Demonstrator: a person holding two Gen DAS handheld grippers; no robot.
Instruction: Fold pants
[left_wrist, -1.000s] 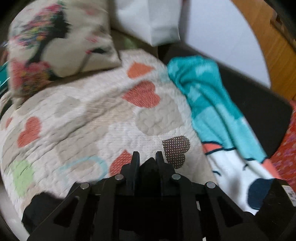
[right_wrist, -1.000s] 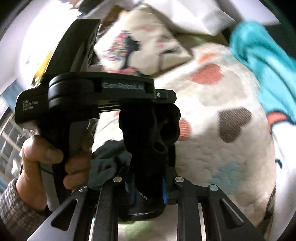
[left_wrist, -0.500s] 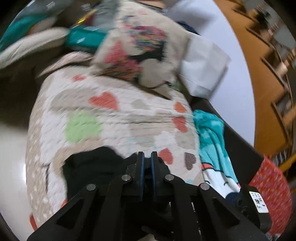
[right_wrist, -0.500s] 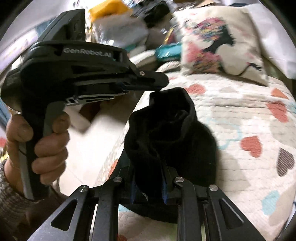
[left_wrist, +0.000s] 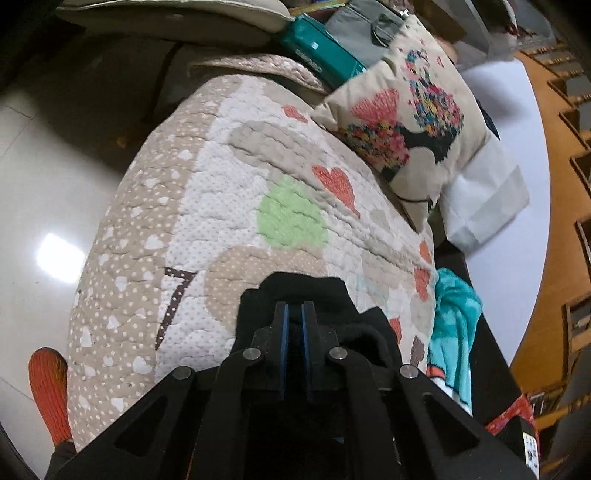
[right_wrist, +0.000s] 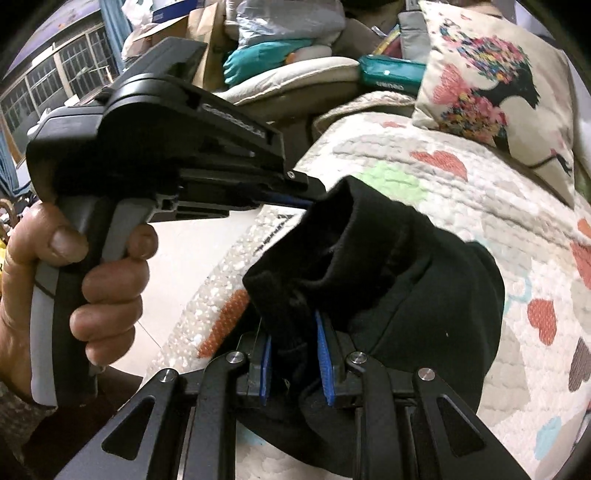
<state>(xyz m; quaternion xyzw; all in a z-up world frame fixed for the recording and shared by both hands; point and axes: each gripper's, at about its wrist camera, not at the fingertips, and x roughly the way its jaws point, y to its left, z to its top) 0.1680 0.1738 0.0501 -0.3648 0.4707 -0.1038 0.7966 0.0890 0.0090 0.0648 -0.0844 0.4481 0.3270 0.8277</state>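
Observation:
The black pants (right_wrist: 424, 295) lie bunched on a quilt with hearts (right_wrist: 480, 192), near its edge over the floor. My right gripper (right_wrist: 293, 328) is shut on a thick wad of the fabric, with cloth pressed between its blue pads. My left gripper (right_wrist: 314, 195), gripped by a hand (right_wrist: 92, 288), reaches in from the left and pinches a raised edge of the same fabric. In the left wrist view the left gripper (left_wrist: 293, 306) is shut, its pads nearly touching, with the pants (left_wrist: 321, 288) bulging around the fingers.
A printed cushion (left_wrist: 413, 122) leans at the quilt's far side, with a white paper bag (left_wrist: 484, 199) beside it. A teal blanket (left_wrist: 454, 314) lies at the right. A teal box (left_wrist: 321, 55) and piled clutter sit behind. Shiny floor (left_wrist: 37, 184) lies left of the quilt (left_wrist: 258, 166).
Both grippers have swung across the quilt toward its floor-side edge, rolling as they went and carrying the black pants. The left jaws have closed tighter.

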